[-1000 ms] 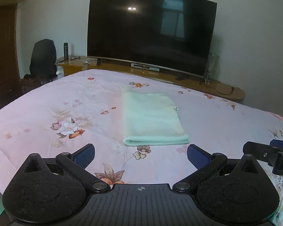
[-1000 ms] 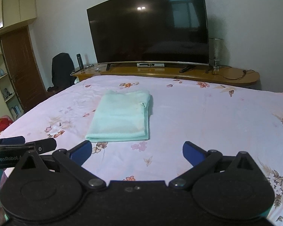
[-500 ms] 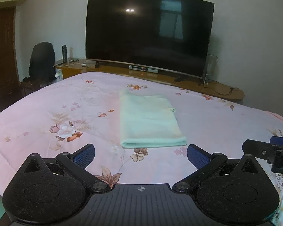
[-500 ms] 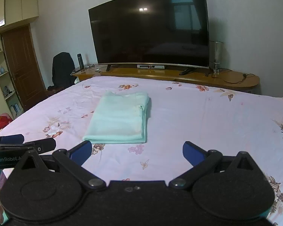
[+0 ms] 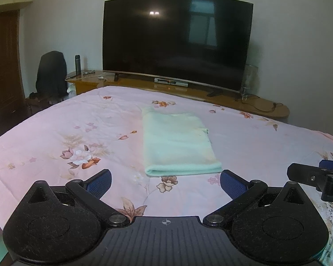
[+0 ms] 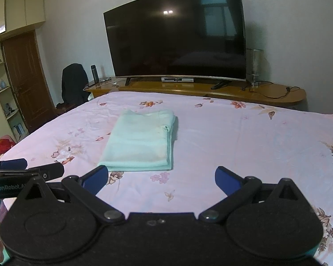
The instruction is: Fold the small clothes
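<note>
A mint-green garment (image 5: 177, 144) lies folded into a neat rectangle on the pink floral bedspread (image 5: 77, 133), its folded edge toward me. It also shows in the right wrist view (image 6: 139, 144). My left gripper (image 5: 165, 182) is open and empty, held above the bed just short of the garment's near edge. My right gripper (image 6: 161, 177) is open and empty, near the garment's near right corner. Each gripper's tip shows at the edge of the other's view.
A large dark TV (image 5: 177, 42) stands on a low wooden bench (image 5: 244, 104) behind the bed. A flask (image 5: 77, 64) and a black chair (image 5: 52, 73) stand at the back left. A brown door (image 6: 26, 77) and shelves are on the left.
Both grippers have drawn back and risen slightly from the folded garment. The garment has not moved and both grippers stay open.
</note>
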